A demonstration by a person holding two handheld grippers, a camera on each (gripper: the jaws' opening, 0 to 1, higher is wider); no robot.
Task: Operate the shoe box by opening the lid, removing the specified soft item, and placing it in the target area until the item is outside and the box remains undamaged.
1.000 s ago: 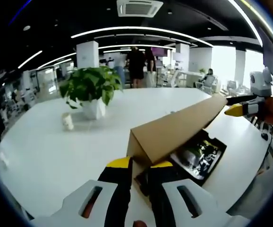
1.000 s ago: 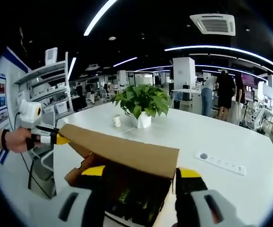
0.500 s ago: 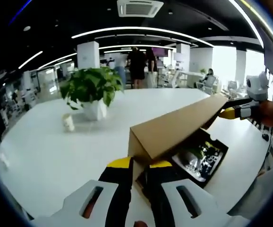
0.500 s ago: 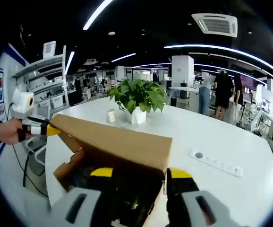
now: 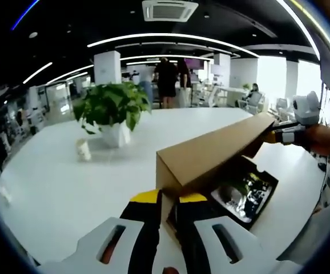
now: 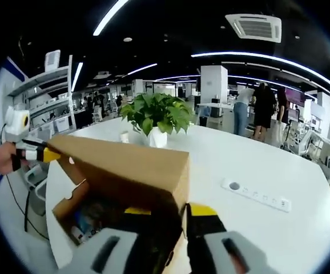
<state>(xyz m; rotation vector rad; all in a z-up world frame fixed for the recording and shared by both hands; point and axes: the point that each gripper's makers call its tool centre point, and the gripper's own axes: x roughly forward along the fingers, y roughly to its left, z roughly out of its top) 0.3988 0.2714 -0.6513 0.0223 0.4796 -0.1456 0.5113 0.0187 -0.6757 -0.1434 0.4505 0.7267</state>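
On the white table [image 5: 56,188], the lid [image 5: 210,151] runs lower-centre to right, left gripper [image 5: 164,201] and right gripper [image 6: 168,212] each clenched on an end.

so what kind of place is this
Probably an open-plan office: a big white table with a potted plant and power strip, ceiling strip lights, desks and people standing behind.

No text, label or number is legible anywhere
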